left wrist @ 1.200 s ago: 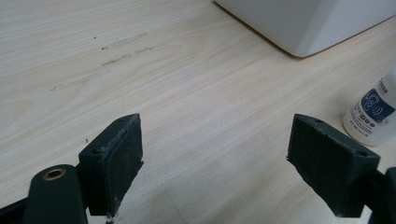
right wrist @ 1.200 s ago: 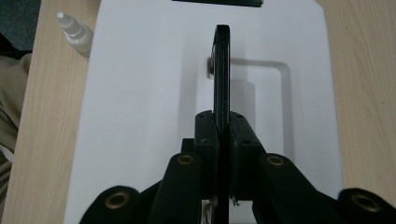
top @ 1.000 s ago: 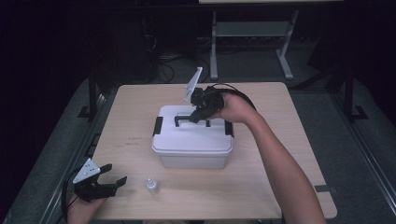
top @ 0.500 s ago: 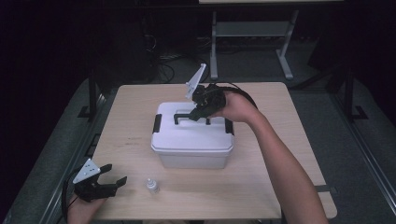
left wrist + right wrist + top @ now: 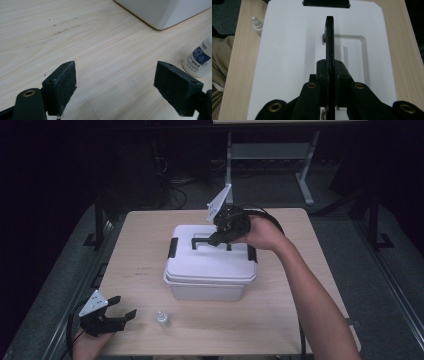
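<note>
Black swing handle (image 5: pixel 330 37) of the white plastic lidded box (image 5: pixel 210 265), pinched upright mid-frame.
Right gripper (image 5: pixel 329 72) clenched on it; left gripper (image 5: pixel 115 85) released, jaws wide (lower left, beside small white dropper bottle (image 5: pixel 162 318)).

The one thing carrying print is the small white bottle (image 5: pixel 200 61) standing near the front edge of the table (image 5: pixel 100 50), toward its front left corner. In the left gripper view its label shows a dark blue panel with a white ear-like symbol and a few lines of tiny lettering beside and below it, too small and blurred to read. The white box (image 5: pixel 210 265) bears no lettering that I can make out.
</note>
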